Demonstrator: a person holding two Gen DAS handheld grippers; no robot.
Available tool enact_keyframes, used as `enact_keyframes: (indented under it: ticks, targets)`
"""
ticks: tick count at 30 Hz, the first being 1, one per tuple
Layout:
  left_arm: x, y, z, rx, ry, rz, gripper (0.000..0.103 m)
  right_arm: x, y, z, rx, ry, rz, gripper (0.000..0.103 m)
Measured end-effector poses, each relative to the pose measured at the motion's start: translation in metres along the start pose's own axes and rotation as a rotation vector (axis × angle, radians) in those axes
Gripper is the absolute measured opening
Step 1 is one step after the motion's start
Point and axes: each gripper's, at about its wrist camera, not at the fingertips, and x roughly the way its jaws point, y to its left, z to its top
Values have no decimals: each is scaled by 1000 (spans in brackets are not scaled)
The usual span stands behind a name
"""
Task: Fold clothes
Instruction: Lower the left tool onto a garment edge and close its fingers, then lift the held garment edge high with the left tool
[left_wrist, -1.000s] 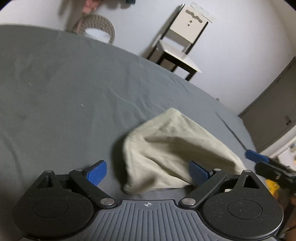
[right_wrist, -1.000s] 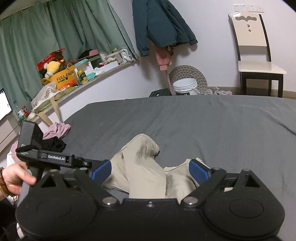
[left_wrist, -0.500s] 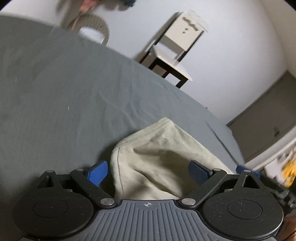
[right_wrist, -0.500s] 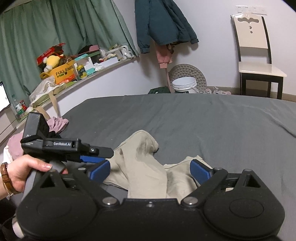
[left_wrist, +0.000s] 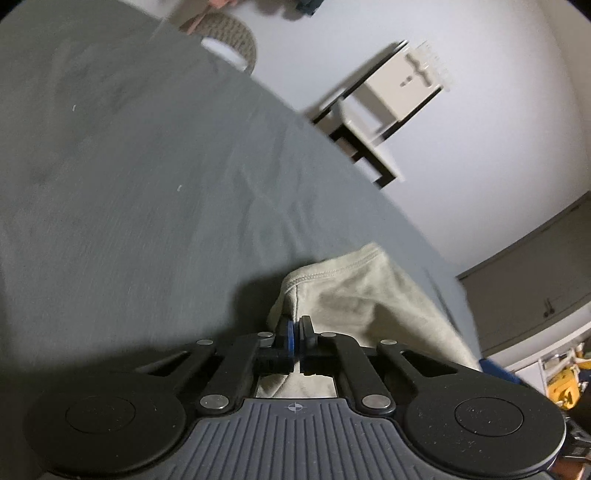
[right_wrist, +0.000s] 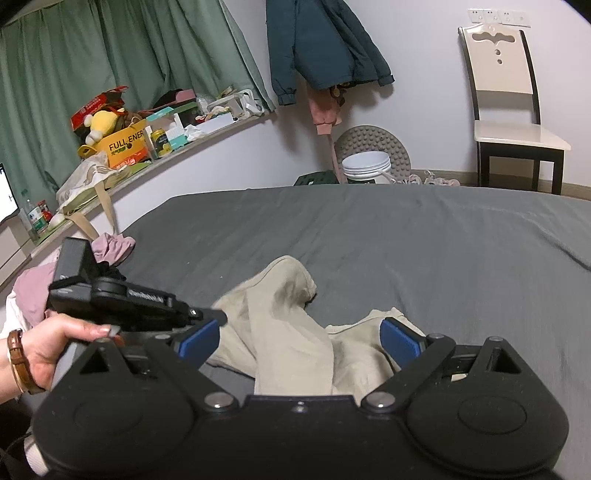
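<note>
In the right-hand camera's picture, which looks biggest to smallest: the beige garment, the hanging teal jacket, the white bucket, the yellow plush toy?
As they look in that view:
1. beige garment, though it lies nearest the camera
2. teal jacket
3. white bucket
4. yellow plush toy

Bucket and toy look close; that order is unsure.

Right gripper over beige garment on grey bed, left gripper at its edge.

Right gripper (right_wrist: 299, 338) jaws wide apart, blue pads (right_wrist: 399, 338) on either side of the crumpled beige garment (right_wrist: 291, 332), which lies on the grey bedsheet (right_wrist: 406, 236). At left, a hand (right_wrist: 55, 347) with a brown watch strap holds the left gripper (right_wrist: 218, 316); its tip meets the garment's left edge, whether closed cannot be told from here. Behind: green curtains (right_wrist: 110, 59), cluttered shelf (right_wrist: 155, 144), hanging teal jacket (right_wrist: 321, 44), white bucket (right_wrist: 365, 168), cream chair (right_wrist: 509, 110).
</note>
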Motion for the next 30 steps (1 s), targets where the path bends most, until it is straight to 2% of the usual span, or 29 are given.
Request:
enact_keyframes:
  ticks: [5, 10, 17, 20, 22, 25, 26, 28, 30]
  targets:
    - [-26, -10, 15, 51, -91, -31, 1, -1, -1, 0, 11, -4, -3, 94]
    - [-70, -39, 64, 226, -192, 31, 1, -3, -3, 2, 25, -20, -3, 94]
    - [-113, -106, 175, 512, -249, 191, 1, -4, -8, 3, 51, -31, 2, 95]
    - [-128, -148, 226, 568, -319, 229, 1, -2, -12, 1, 61, -30, -1, 95]
    - [-150, -181, 260, 590, -427, 237, 1, -2, -15, -1, 76, -24, -11, 95]
    - [-188, -232, 288, 632, -579, 166, 1, -3, -18, -1, 90, -28, -21, 95]
    - [-199, -250, 290, 675, -604, 133, 1, -4, -19, 0, 94, -35, -22, 95]
    - [-213, -279, 282, 764, -626, 55, 1, -6, -20, 2, 102, -51, -24, 96]
    - [-219, -297, 263, 817, -587, -71, 1, -9, -21, 3, 110, -68, -24, 96]
